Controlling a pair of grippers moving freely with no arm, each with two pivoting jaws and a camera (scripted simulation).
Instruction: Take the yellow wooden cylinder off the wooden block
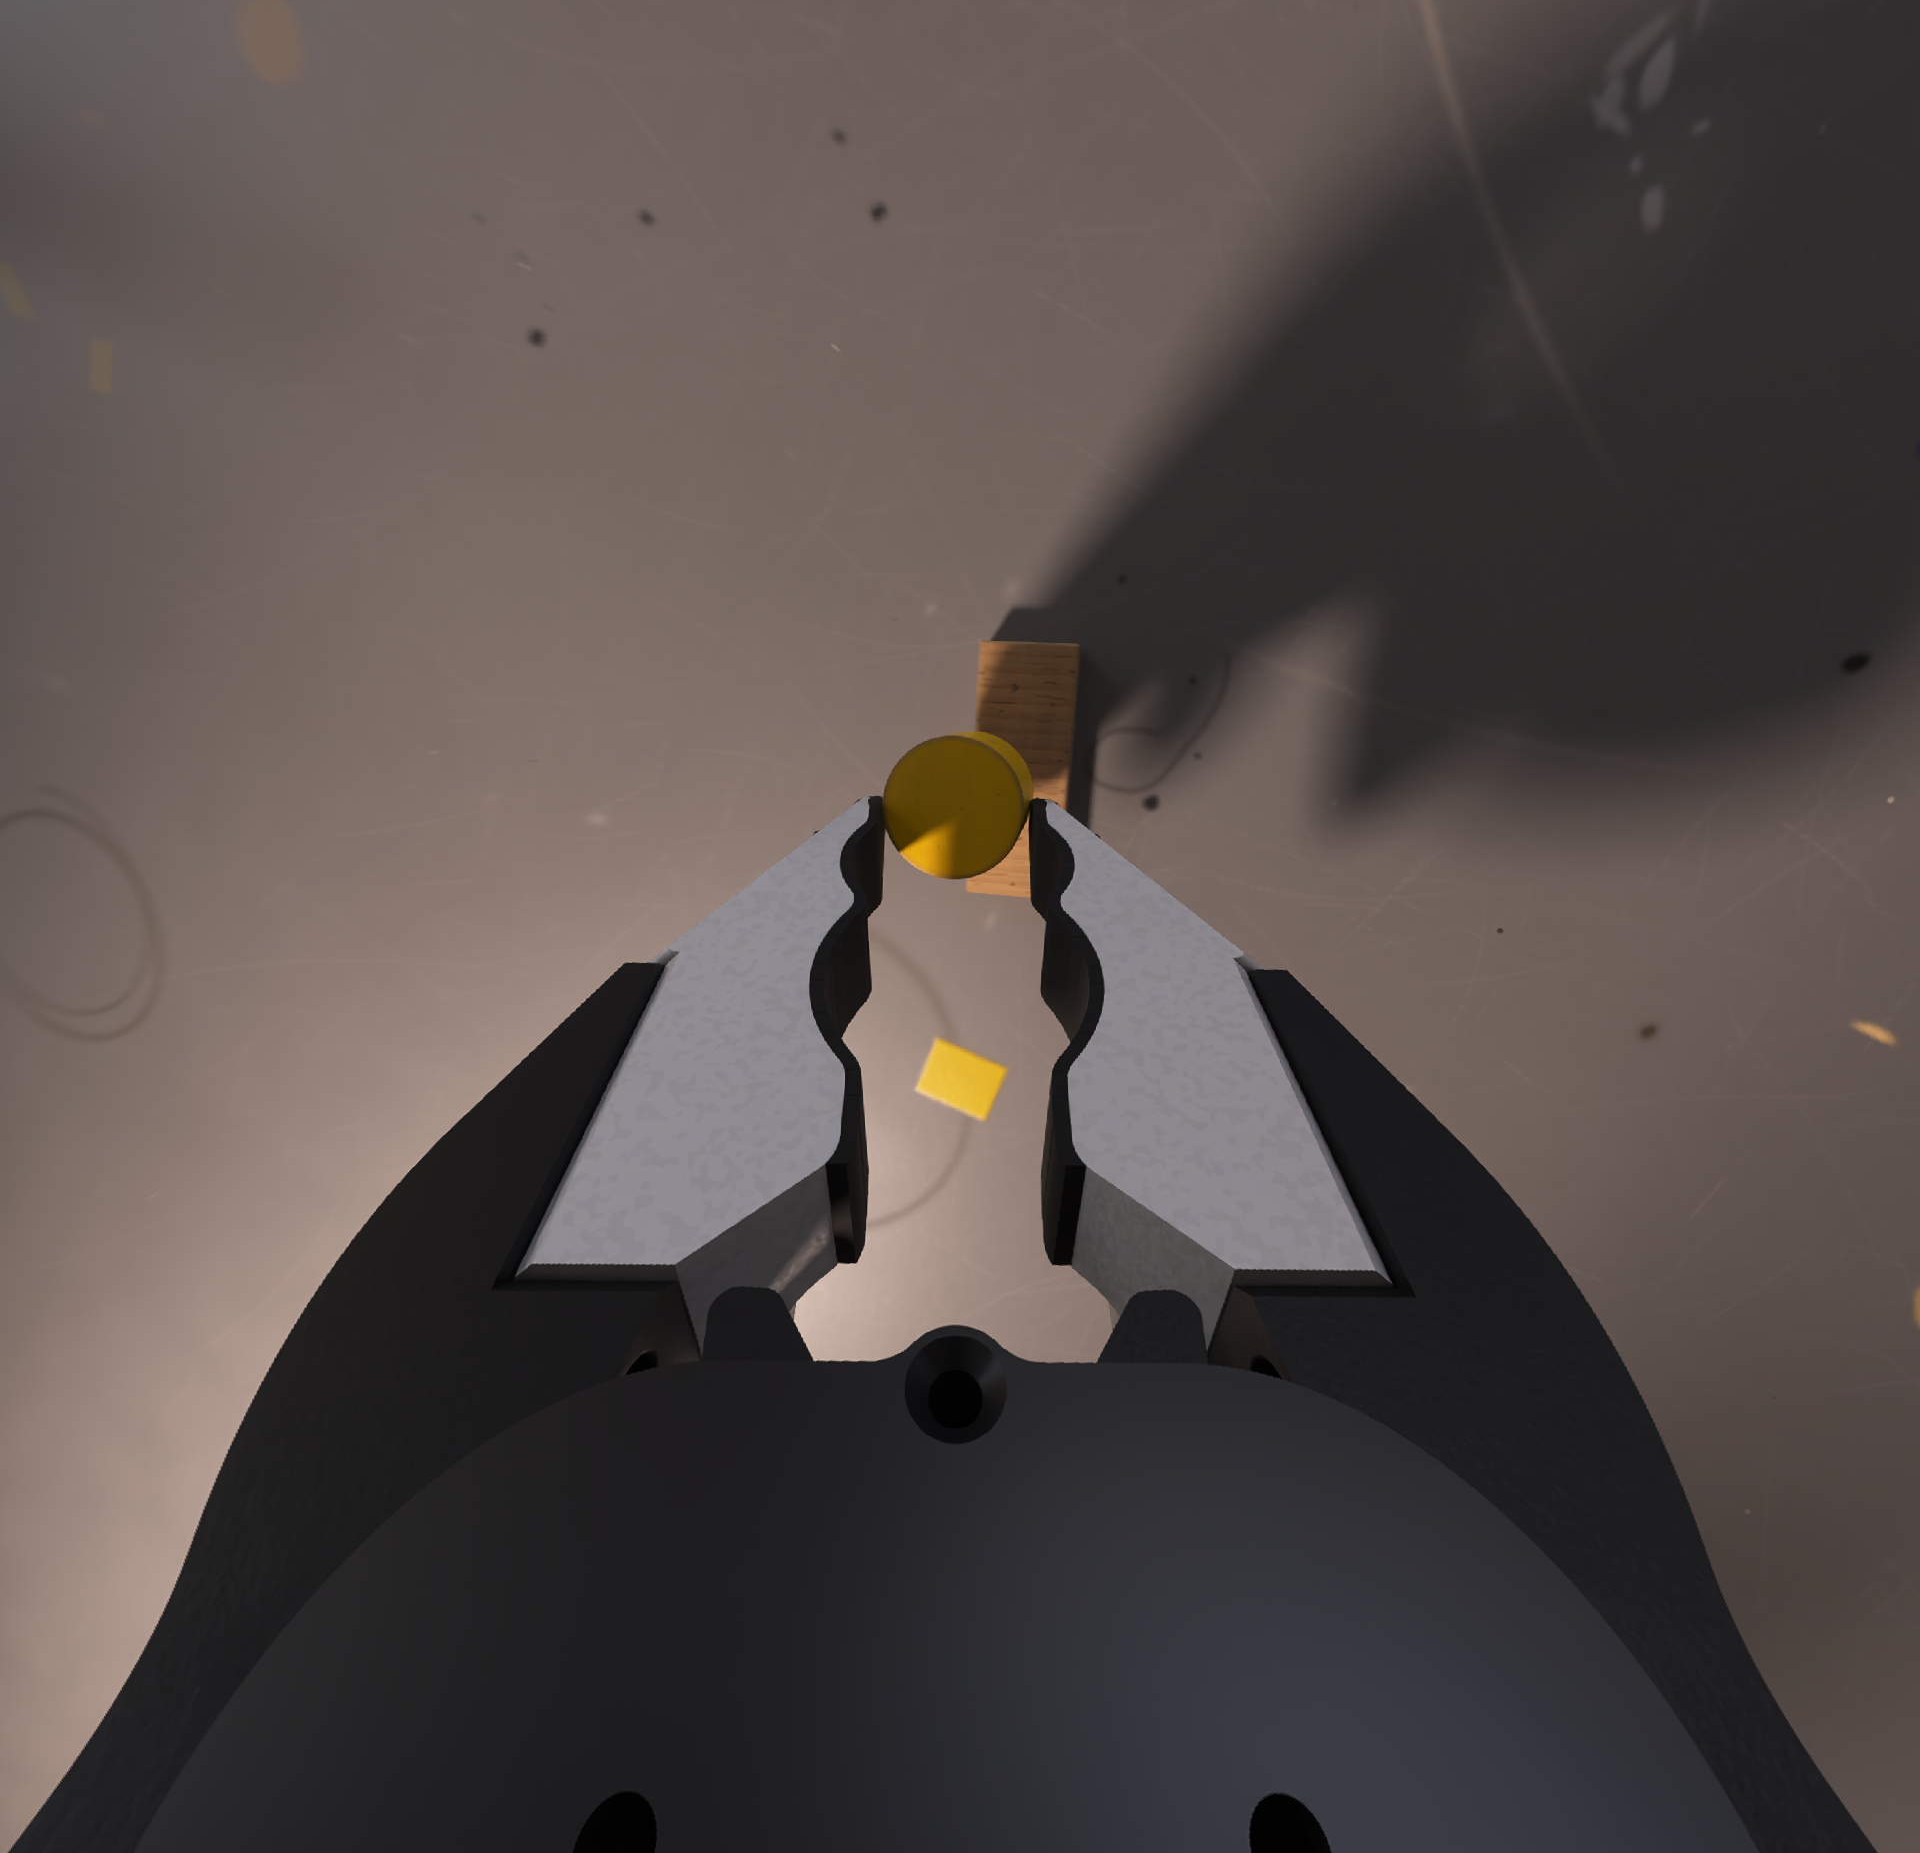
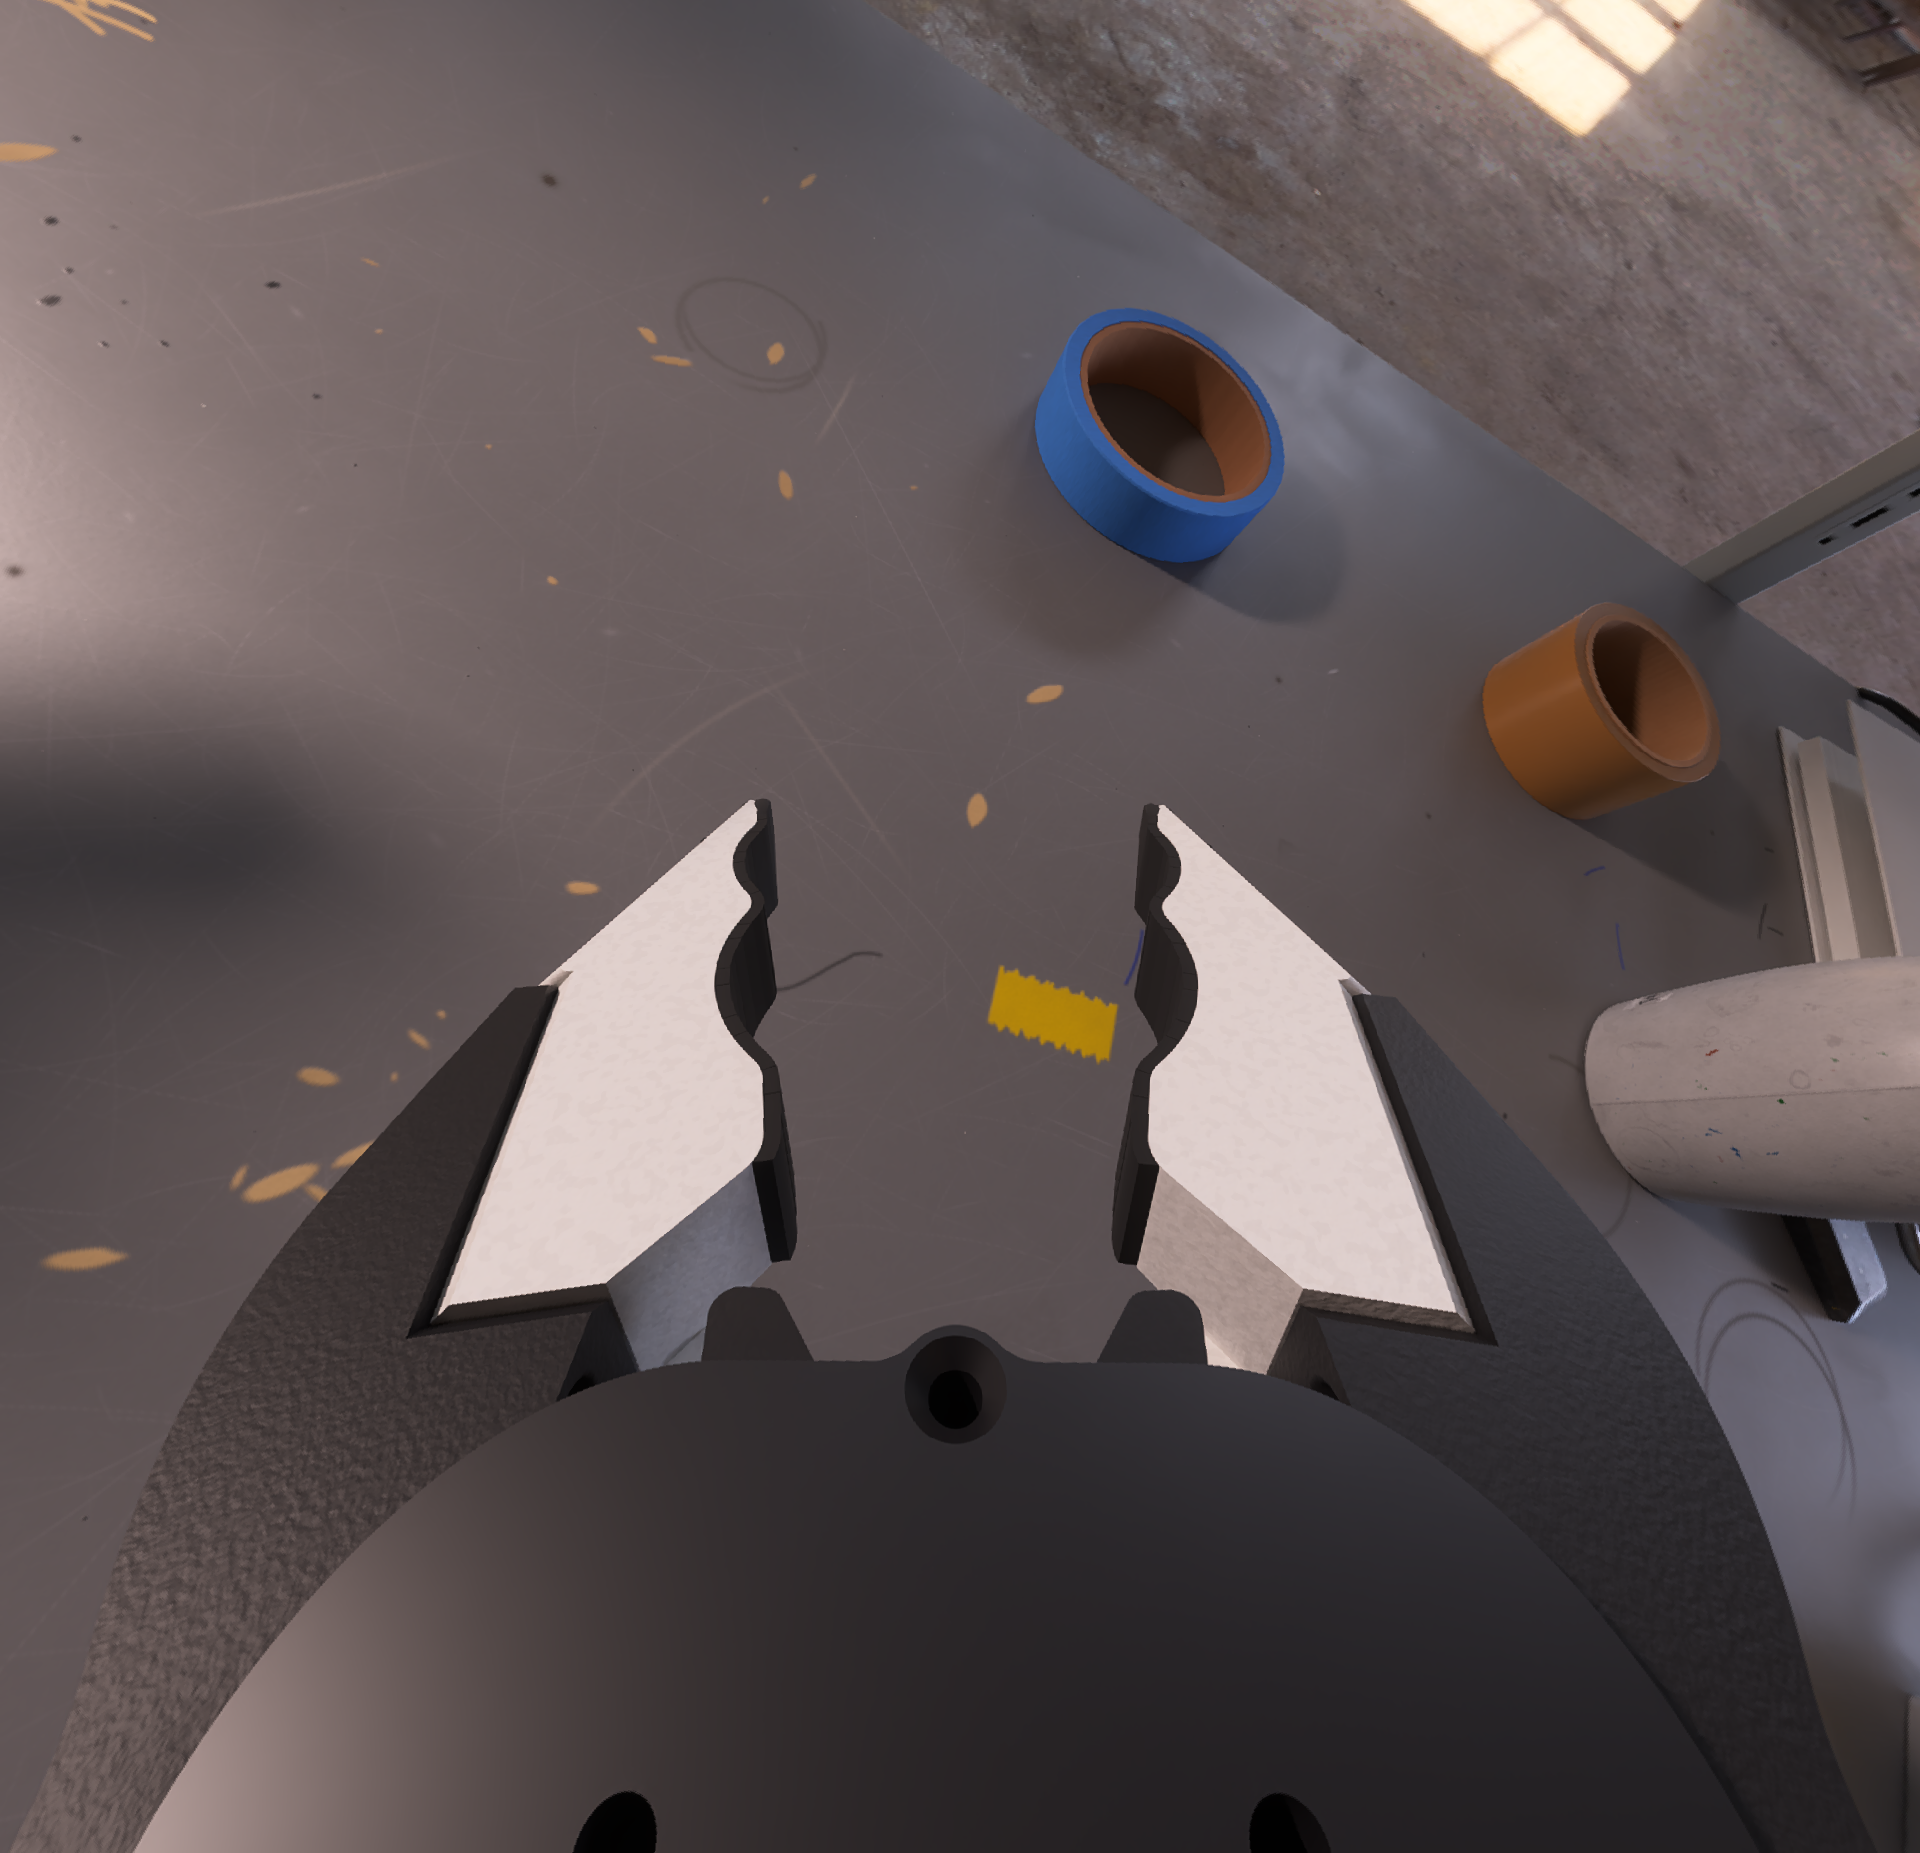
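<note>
Left wrist view: the left gripper (image 1: 956, 816) pinches the yellow wooden cylinder (image 1: 956, 806) at its fingertips, round end toward the camera, long axis along the fingers. Just beyond lies the wooden block (image 1: 1029, 702), away from any visible table edge. The right gripper (image 2: 956, 816) hangs wide, empty, nearer the table's far edge.

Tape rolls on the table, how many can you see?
2, both in the right wrist view: a blue roll near the table's far edge, and a brown roll to its right. Others may lie outside both views.
</note>
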